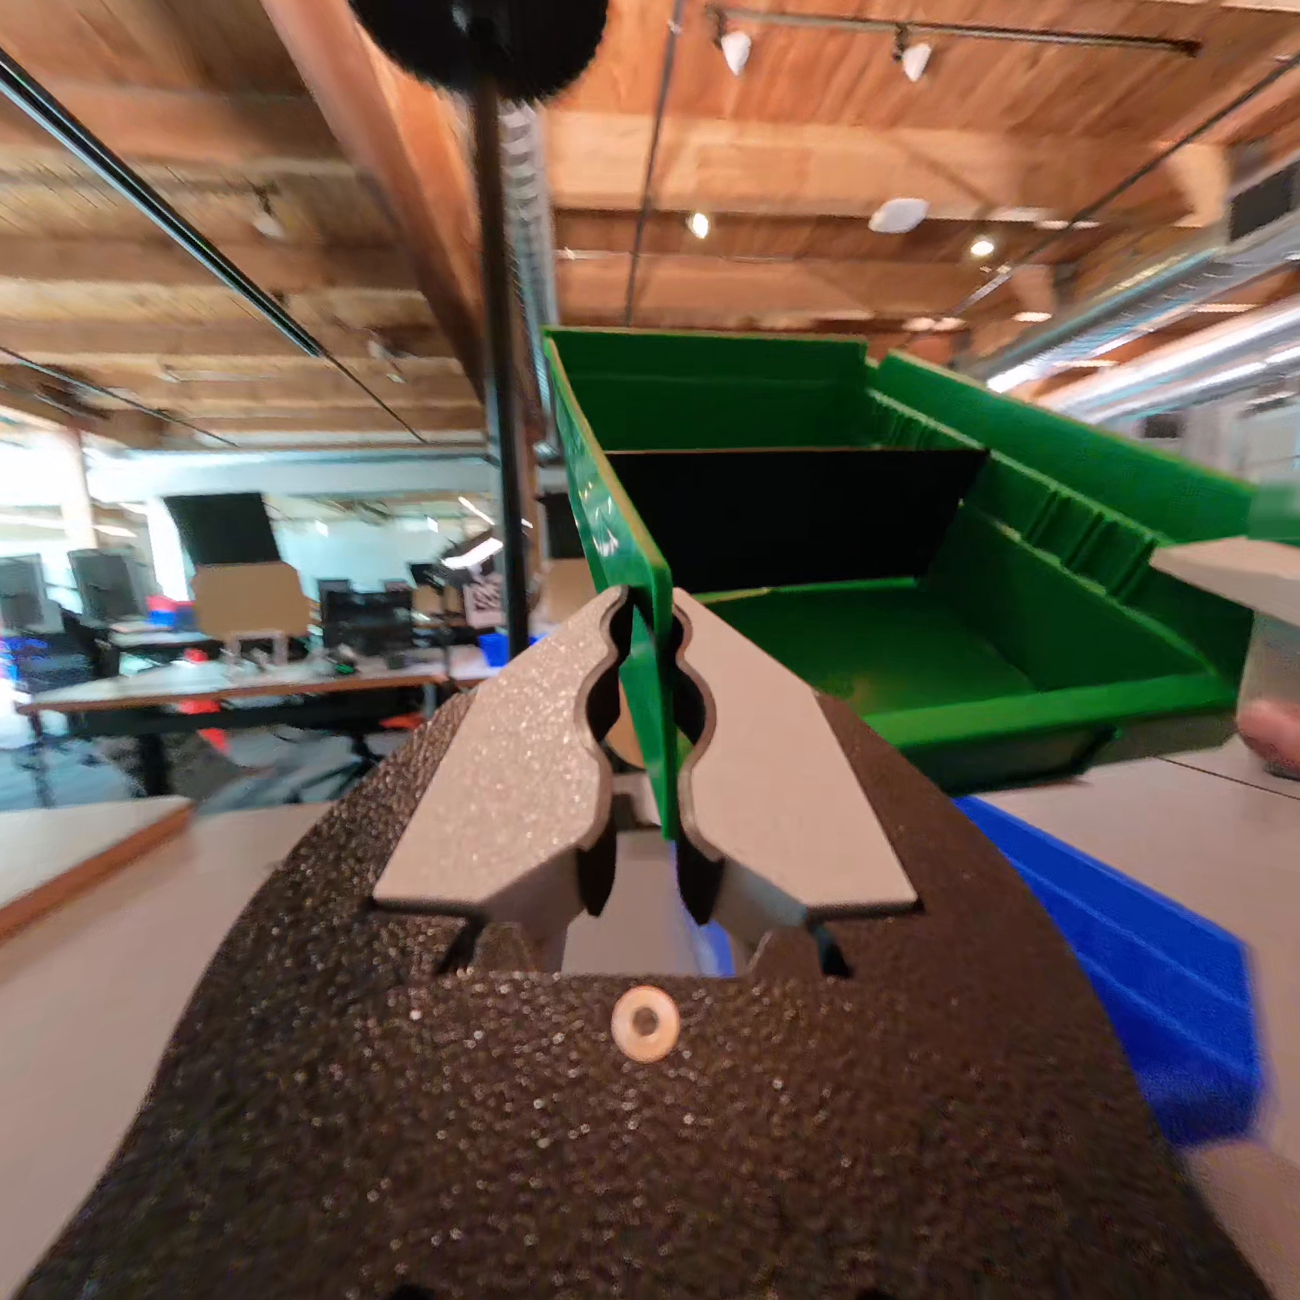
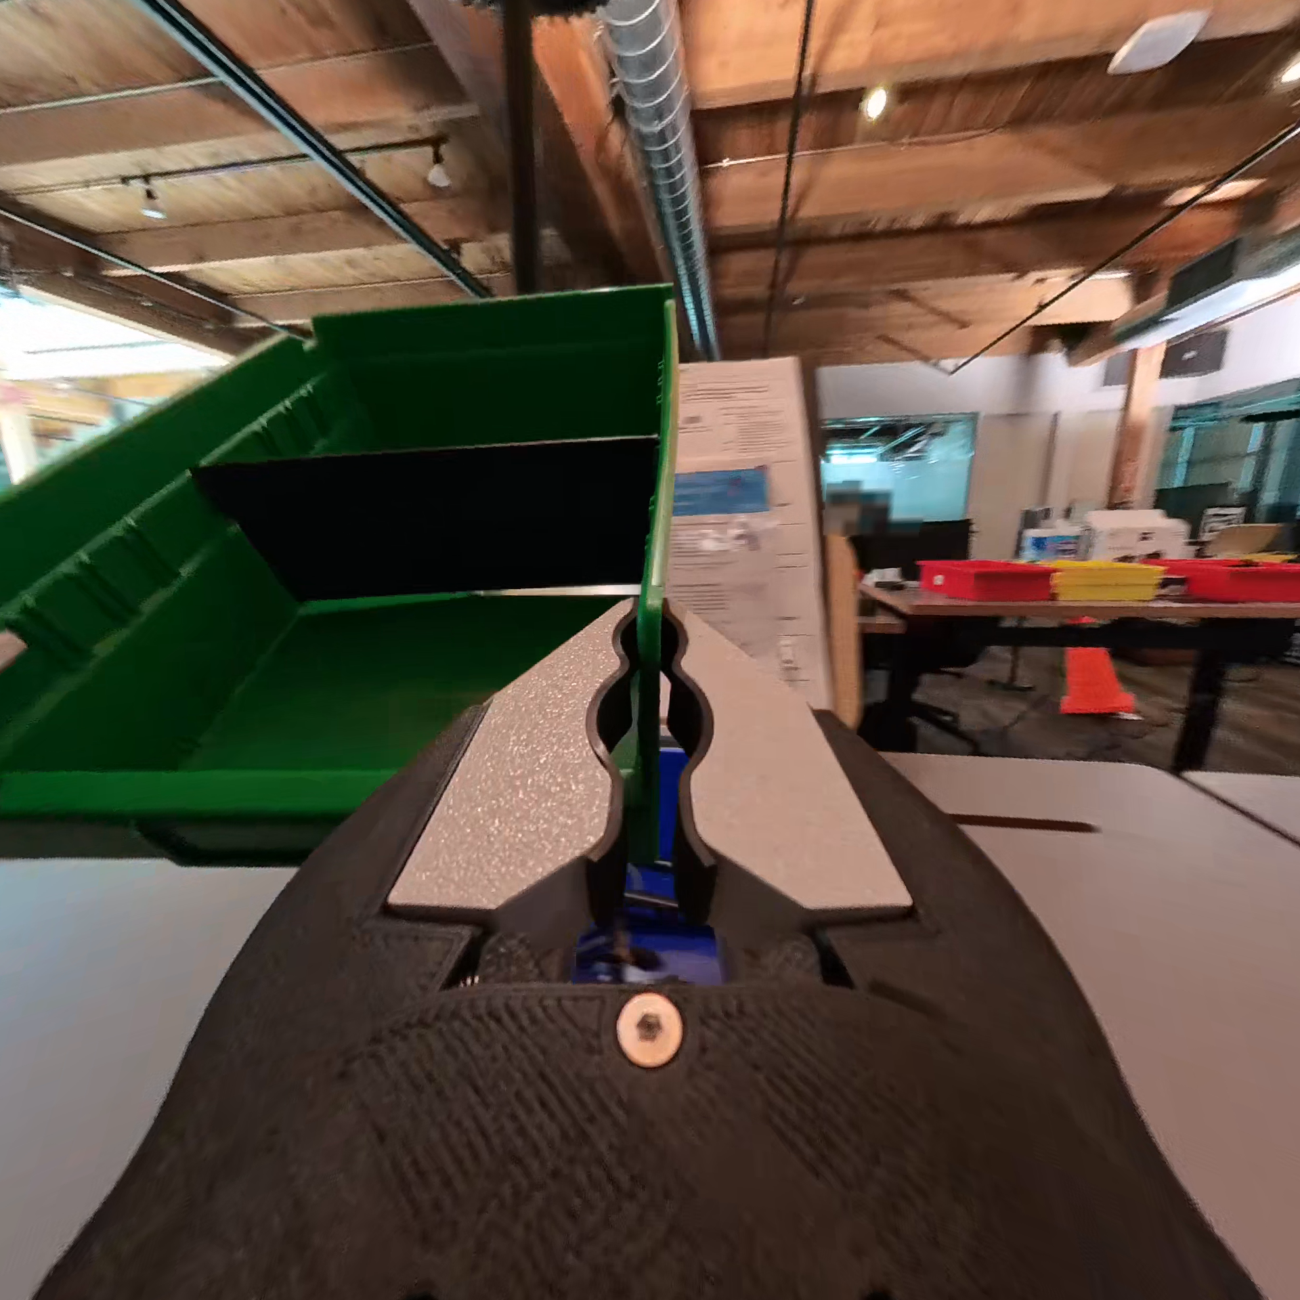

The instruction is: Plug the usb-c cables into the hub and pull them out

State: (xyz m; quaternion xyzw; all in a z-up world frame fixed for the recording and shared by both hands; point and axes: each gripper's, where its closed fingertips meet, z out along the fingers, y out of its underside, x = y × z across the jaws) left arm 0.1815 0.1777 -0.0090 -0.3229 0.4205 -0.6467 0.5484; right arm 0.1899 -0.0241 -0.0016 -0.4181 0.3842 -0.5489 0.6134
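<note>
Each claw, left (image 1: 651, 619) and right (image 2: 651, 626), has grey fingers with wavy black inner pads on a black textured body, a pale screw at 6 o'clock.

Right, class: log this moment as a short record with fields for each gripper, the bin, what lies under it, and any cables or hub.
left gripper: shut on the green bin's left wall
right gripper: shut on the bin's right wall
green bin: tilted, front end lower, raised above the table
divider: black, across the bin's middle
bin's near compartment: nothing in it
blue bin: on the table below the green one
cables, hub: not visible in either view
</note>
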